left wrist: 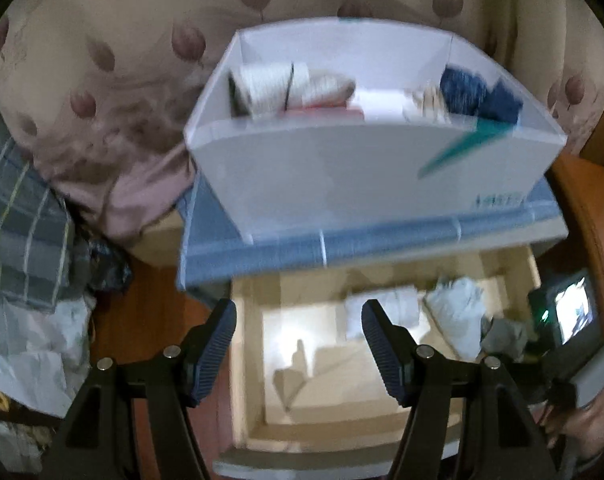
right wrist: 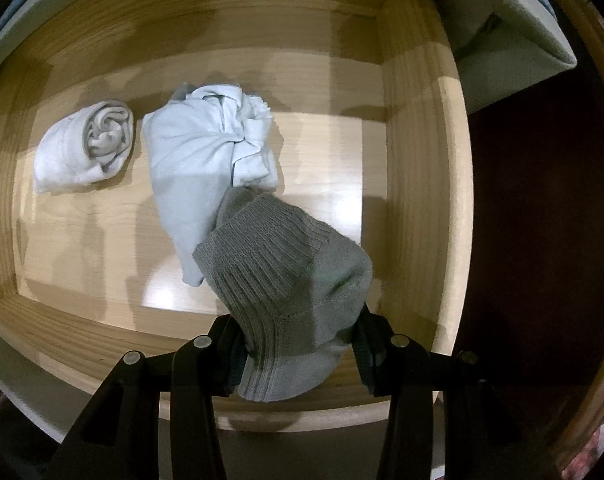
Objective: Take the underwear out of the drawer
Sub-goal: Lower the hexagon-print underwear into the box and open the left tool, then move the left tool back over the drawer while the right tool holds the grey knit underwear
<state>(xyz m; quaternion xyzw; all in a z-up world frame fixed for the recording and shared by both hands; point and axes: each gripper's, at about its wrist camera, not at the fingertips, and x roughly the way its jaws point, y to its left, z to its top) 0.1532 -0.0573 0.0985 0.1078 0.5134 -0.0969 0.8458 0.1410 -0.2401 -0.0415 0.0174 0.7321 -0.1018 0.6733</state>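
Observation:
The wooden drawer (right wrist: 418, 184) is open below me. In the right wrist view my right gripper (right wrist: 298, 356) is shut on a grey ribbed sock (right wrist: 286, 276), held above the drawer's front part. A crumpled pale blue garment (right wrist: 198, 160) and a rolled white cloth (right wrist: 86, 144) lie on the drawer floor. In the left wrist view my left gripper (left wrist: 298, 344) is open and empty above the drawer (left wrist: 518, 268). The two pale cloths (left wrist: 454, 312) and the right gripper with the grey sock (left wrist: 506, 336) show at the right.
A white box (left wrist: 342, 164) with rolled socks and blue cloth stands on the blue-grey cabinet top (left wrist: 342, 248) behind the drawer. A leaf-patterned bedspread (left wrist: 102, 80) lies beyond it. Checked fabric (left wrist: 18, 220) and paper are heaped at the left.

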